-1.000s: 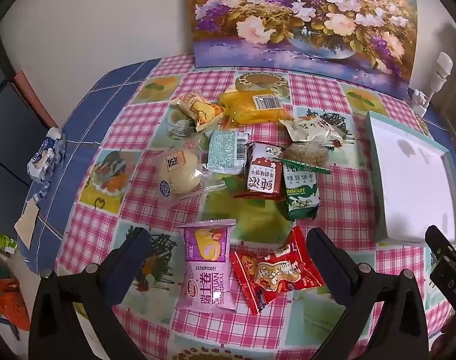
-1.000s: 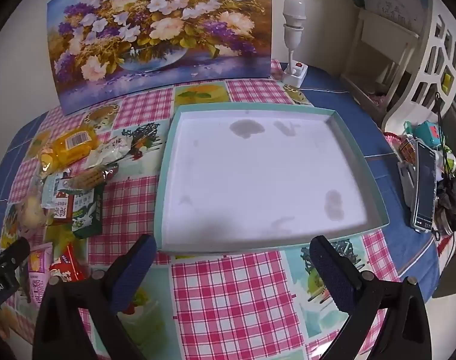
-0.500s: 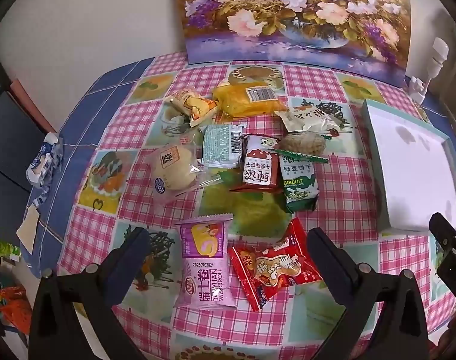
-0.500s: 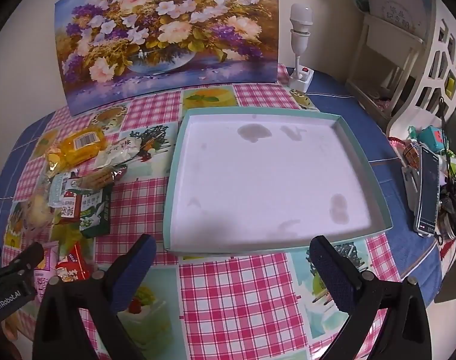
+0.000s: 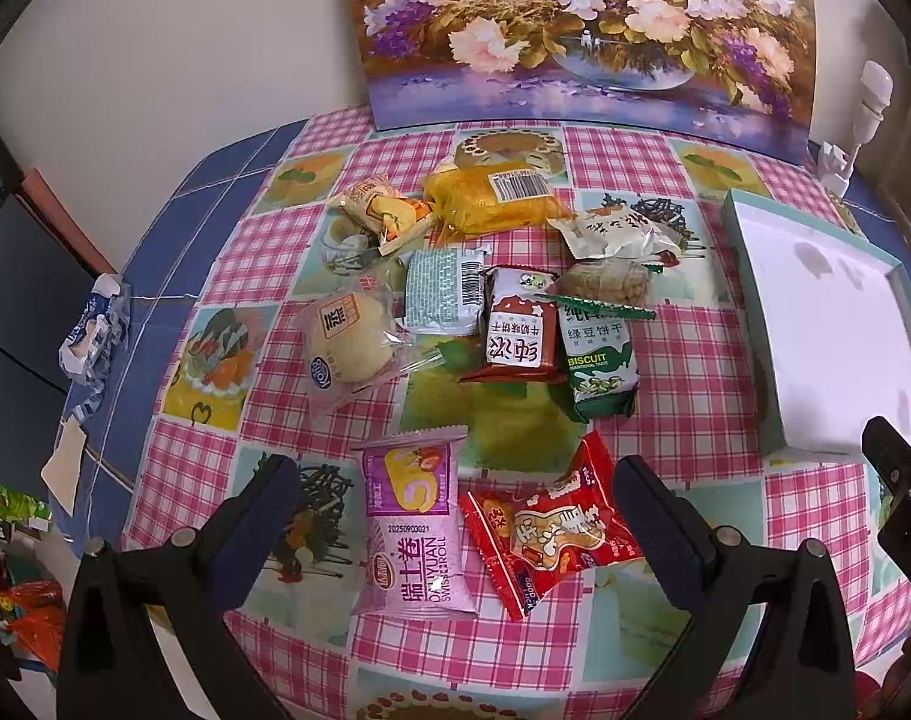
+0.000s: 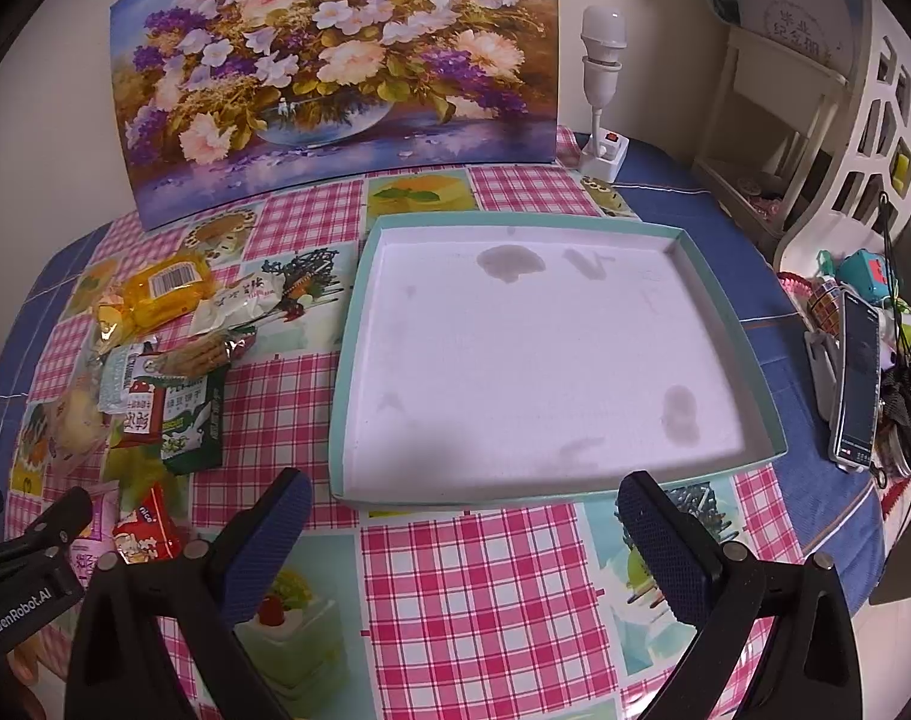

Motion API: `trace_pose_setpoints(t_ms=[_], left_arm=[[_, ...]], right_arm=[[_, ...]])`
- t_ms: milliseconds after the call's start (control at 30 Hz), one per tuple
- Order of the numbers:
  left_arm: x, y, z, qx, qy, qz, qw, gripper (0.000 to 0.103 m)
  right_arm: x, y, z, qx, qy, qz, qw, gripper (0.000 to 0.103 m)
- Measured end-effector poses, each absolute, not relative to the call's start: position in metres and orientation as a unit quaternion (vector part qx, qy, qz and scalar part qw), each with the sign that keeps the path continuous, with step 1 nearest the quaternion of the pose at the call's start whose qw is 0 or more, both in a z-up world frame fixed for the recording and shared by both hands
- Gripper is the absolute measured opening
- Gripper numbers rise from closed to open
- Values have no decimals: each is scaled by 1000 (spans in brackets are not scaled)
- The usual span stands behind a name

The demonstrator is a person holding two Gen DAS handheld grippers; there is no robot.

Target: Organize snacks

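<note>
The left claw (image 5: 455,516) hangs low over the desk (image 5: 701,372), spread wide, holding nothing. The pink roll packet (image 5: 413,531) and red snack packet (image 5: 551,531) lie between its fingers at 6 o'clock, likely first picks. The other snacks (image 5: 518,324) cluster beyond, unsorted. The right claw (image 6: 464,525), equally wide and empty, faces the bare tray (image 6: 350,354) at 12 o'clock, probably their destination.
</note>
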State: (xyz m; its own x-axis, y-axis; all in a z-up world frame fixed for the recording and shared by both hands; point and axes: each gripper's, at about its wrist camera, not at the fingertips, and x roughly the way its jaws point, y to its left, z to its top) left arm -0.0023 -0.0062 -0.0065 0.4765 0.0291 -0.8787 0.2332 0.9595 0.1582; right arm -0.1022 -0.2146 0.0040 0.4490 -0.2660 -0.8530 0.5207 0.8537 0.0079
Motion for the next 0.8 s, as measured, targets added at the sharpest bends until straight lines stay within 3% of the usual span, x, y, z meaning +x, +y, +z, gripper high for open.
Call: trace_pose_setpoints(t_ms=[800], left_arm=[[-5, -10, -9, 140, 506, -57, 849, 103]], right_arm=[[-101, -214, 2, 136, 472, -234, 839, 103]])
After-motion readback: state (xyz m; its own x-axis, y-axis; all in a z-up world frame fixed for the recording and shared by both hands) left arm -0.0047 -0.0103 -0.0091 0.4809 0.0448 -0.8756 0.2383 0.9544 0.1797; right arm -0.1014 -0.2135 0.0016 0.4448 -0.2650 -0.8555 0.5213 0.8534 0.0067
